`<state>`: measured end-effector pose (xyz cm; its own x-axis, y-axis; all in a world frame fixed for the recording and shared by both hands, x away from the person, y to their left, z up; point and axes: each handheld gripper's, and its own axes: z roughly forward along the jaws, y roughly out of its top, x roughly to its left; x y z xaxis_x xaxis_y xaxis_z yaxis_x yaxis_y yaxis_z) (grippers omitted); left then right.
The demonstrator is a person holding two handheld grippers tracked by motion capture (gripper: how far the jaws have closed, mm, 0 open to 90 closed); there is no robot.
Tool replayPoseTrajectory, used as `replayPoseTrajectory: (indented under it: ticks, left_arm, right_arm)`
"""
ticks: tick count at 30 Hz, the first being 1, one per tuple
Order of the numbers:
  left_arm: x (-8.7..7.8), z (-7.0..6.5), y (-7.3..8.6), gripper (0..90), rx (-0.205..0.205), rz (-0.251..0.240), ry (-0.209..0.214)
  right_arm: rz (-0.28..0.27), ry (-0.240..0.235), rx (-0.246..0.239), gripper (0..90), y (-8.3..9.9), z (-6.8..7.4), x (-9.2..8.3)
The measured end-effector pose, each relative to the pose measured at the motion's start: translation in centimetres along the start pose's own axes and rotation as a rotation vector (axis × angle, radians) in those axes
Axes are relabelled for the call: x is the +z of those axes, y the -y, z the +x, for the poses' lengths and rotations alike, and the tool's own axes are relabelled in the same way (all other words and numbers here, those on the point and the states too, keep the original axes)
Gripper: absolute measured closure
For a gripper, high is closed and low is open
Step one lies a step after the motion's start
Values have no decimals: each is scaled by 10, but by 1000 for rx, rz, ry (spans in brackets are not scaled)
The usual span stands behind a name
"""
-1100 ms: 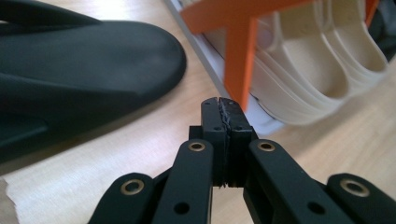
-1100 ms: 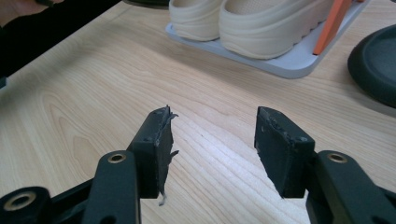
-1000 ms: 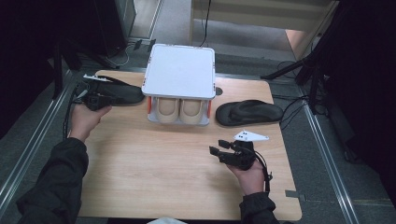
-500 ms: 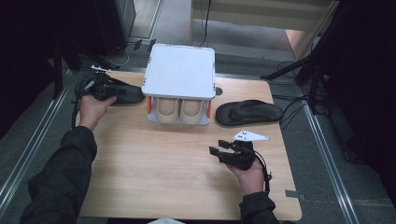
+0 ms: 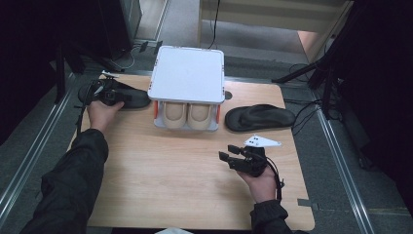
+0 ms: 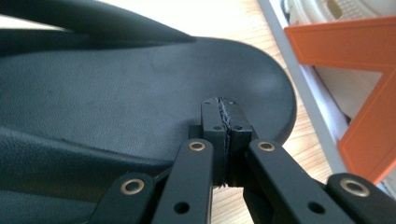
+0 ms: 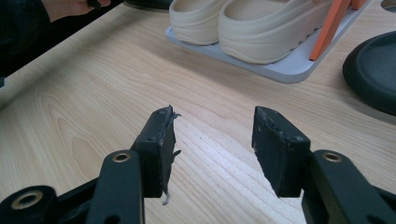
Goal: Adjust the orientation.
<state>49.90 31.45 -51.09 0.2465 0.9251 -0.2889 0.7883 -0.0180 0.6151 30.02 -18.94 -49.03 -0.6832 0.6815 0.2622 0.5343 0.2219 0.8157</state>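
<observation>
On the light wooden table (image 5: 160,180) stands a low white shoe rack with a flat square top and orange side braces (image 5: 187,73), and a pair of cream foam clogs (image 5: 187,113) sits on its lower shelf.

A black rubber flip-flop sandal (image 5: 127,96) lies at the table's far left, just beside the rack. The left gripper (image 5: 108,91) is at this sandal. In the left gripper view its jaws stand pressed together with nothing between them, and their tips (image 6: 223,116) are over the smooth black footbed (image 6: 116,98) near its rounded end. Whether the tips touch the footbed cannot be told. The sandal's strap (image 6: 93,23) runs across the top of that view, and the rack's orange brace (image 6: 359,93) rises at the right.

A second black rubber flip-flop sandal (image 5: 260,117) lies to the right of the rack. The right gripper (image 5: 234,156) is held low over bare wood, near the table's front right and well apart from both sandals. Its jaws stand apart (image 7: 212,140) with nothing between them and have just been closing a little. They point toward the clogs (image 7: 252,23), with the second sandal's edge (image 7: 373,70) at the right.
</observation>
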Motion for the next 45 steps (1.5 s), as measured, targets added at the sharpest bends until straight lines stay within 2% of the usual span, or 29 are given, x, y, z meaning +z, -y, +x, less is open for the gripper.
replayPoseTrajectory:
  ticks: [1,7,13,24,29,35,39,45]
  left_arm:
    - [0,1,1,900,-15,-6,9]
    - [-4,0,6,900,-7,-1,13]
    - [-12,-1,15,900,16,18,20]
    - [-29,-5,42,900,52,46,34]
    - [-38,-1,55,900,42,38,56]
    - [-49,1,66,900,44,38,46]
    - [-56,6,74,900,16,37,59]
    - [-66,11,83,900,-1,36,47]
  right_arm:
    - [3,-1,0,501,0,0,0]
    - [9,0,-1,501,1,1,0]
    - [16,1,-5,503,1,2,1]
    - [25,4,-15,506,0,3,4]
    - [23,13,-24,504,-1,4,5]
    - [23,5,-28,505,-3,4,9]
    - [24,0,-37,507,-5,5,10]
    - [35,-8,-47,512,-7,8,13]
